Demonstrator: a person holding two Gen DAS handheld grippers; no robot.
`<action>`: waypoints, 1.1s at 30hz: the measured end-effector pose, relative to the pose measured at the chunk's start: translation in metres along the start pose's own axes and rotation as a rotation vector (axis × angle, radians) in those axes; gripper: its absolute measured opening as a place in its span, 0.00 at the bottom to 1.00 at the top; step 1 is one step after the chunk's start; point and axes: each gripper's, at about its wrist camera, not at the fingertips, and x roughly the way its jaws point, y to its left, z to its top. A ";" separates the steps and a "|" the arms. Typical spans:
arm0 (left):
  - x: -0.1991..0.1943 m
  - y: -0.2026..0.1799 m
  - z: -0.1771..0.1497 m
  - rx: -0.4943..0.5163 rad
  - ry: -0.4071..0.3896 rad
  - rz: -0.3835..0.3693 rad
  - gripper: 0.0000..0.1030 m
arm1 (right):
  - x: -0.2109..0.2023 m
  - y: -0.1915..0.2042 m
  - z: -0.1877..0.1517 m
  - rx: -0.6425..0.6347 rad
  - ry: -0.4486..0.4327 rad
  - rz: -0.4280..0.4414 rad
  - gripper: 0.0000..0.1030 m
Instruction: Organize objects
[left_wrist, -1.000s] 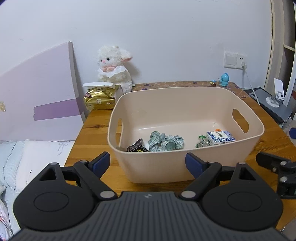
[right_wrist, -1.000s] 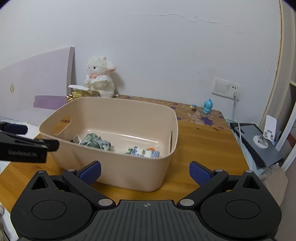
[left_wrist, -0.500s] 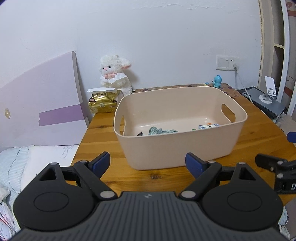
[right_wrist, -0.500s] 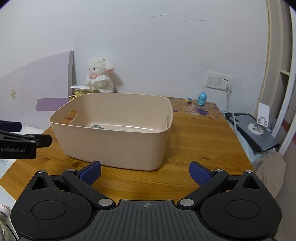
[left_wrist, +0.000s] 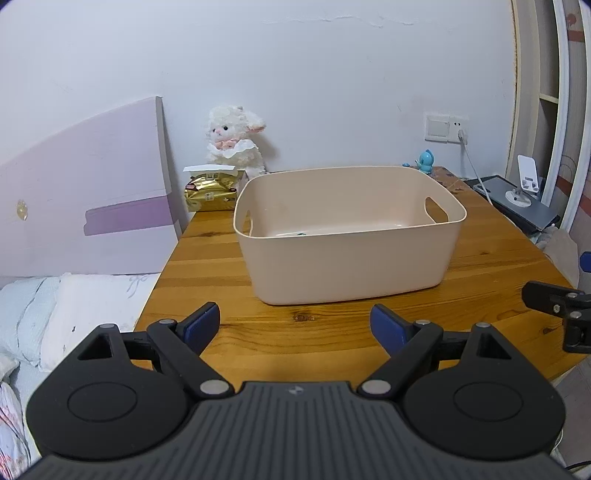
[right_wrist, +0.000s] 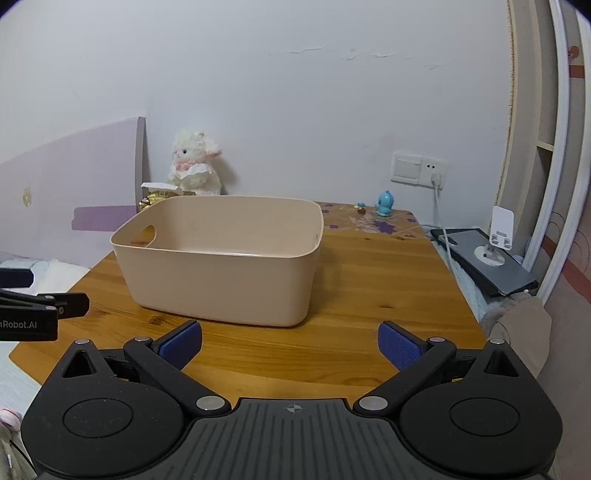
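Each handheld unit is built alike: a dark grey ribbed housing at the bottom of its own view, bearing a small pale mark at its top centre, flanked by two matte black round discs with a shallow circular recess. From these rise black linkage arms with triangular cut-outs and silver rivets at the pivots. The left tongs (left_wrist: 295, 323) end in blue pads (left_wrist: 201, 322) set wide apart, and the right tongs (right_wrist: 290, 343) carry the same blue pads (right_wrist: 400, 349), finely textured. Seen from the right wrist, the left unit's black side shows white lettering ending "Robot.AI" and small silver screws.
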 end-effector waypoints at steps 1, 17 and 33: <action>-0.002 0.001 -0.001 -0.006 0.003 -0.003 0.87 | -0.002 -0.001 0.000 0.003 -0.001 0.000 1.00; -0.031 -0.001 -0.013 -0.006 -0.014 0.012 0.87 | -0.026 0.000 -0.003 -0.014 -0.038 -0.002 1.00; -0.030 0.004 -0.010 -0.012 -0.008 0.007 0.87 | -0.019 0.001 -0.003 -0.017 -0.005 0.004 1.00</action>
